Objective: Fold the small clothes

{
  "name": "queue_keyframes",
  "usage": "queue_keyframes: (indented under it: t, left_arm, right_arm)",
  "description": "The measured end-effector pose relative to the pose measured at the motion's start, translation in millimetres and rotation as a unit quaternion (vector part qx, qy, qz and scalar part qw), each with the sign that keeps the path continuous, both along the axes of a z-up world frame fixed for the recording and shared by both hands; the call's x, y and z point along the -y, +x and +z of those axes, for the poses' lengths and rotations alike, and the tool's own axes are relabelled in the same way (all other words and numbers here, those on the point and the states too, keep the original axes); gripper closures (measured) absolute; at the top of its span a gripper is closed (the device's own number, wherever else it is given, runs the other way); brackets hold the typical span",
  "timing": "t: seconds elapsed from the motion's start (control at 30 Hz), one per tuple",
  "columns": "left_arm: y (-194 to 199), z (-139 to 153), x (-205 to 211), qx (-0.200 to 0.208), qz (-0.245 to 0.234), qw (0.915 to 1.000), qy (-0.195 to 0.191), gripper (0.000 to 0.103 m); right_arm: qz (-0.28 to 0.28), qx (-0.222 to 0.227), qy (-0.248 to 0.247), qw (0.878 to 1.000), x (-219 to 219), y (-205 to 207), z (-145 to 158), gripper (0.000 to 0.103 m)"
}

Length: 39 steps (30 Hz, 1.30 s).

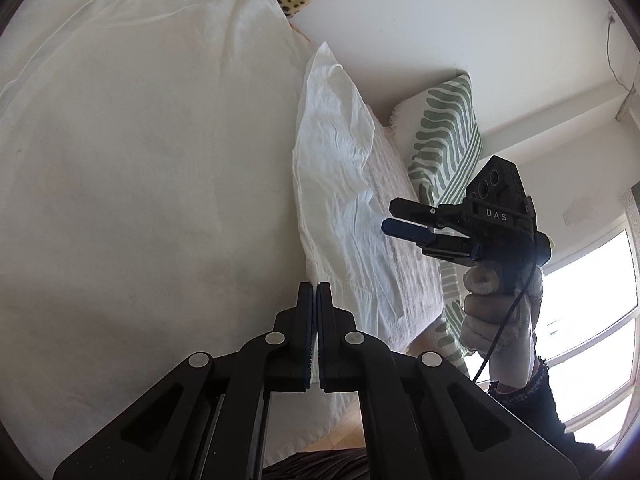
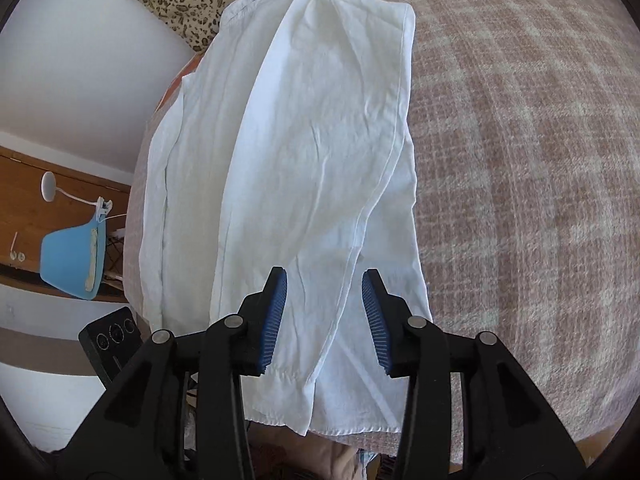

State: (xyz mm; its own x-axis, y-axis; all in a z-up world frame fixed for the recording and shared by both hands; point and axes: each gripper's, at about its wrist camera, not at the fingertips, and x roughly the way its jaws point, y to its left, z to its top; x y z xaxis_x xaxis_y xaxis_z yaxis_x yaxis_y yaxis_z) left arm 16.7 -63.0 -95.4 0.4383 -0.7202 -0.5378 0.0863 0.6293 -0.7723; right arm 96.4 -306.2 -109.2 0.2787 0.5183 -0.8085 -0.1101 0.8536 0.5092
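Left gripper [image 1: 314, 296] apparently pinching white garment [image 2: 304, 168] edge; right gripper [image 2: 324, 304] parted, empty above hem.

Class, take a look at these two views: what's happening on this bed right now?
A person with a handheld gripper in each hand is folding a white garment spread on a checked pink-and-cream blanket. The left gripper is shut, with a thin edge of white cloth showing between its fingers. The right gripper, carried in a gloved hand, hovers open over the garment's near end with nothing between its pads. One side is already folded lengthwise over the middle; the fold is not finished.
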Motion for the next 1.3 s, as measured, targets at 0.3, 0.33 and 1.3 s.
queue_keyframes:
  t: [0.3,0.33,1.3]
  left_arm:
    - [3.0,5.3,12.3,0.01,-0.009,0.9999,0.005,0.103]
    - [1.0,6.0,11.0,0.012,-0.01,0.9999,0.003,0.103]
    - [-25.5,32.3,45.5,0.077,-0.045,0.9906,0.103,0.097]
  right_arm:
    - [-0.007,-0.005,0.021,1.0,-13.3,-26.8,-23.2,0.099]
    - [-0.005,0.001,0.009,1.0,-17.3,-27.0,-22.9,0.099]
    - [-0.063,0.104,-0.099,0.988,43.8,-7.7,49.2,0.1]
